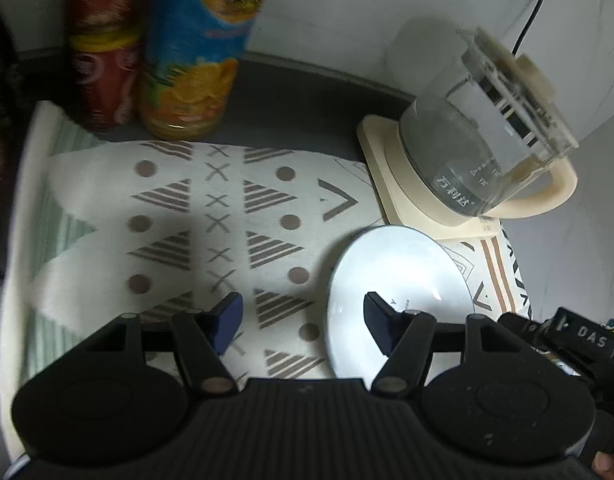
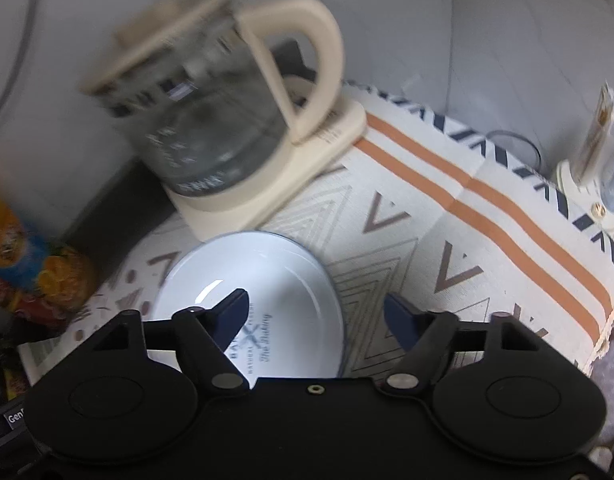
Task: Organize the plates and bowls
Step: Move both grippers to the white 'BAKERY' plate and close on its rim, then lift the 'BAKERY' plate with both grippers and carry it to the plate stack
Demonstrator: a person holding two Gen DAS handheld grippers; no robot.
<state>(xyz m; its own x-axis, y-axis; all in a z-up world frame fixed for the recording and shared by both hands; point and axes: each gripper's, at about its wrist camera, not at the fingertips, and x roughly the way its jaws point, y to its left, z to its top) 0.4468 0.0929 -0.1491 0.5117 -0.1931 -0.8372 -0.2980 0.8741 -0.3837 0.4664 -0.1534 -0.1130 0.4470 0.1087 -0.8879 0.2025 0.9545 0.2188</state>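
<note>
My left gripper [image 1: 303, 322] and right gripper [image 2: 317, 318] both hang spread wide, holding nothing. The white plate [image 2: 263, 296] lies on the patterned cloth [image 1: 211, 216], at 3 o'clock of my left tool and 10 o'clock of my right. I judge I'm approaching; next I must straddle its rim. Beyond at 12 stands the glass kettle [image 2: 203, 120]. Only the left view shows 2 chip cans [image 1: 195, 48]; only the right shows the plate's lettering.

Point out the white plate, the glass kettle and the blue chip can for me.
white plate [image 2: 267, 276]: right wrist view, on its inner well.
glass kettle [image 1: 463, 140]: left wrist view, on its glass body.
blue chip can [image 1: 199, 52]: left wrist view, on its printed side.
</note>
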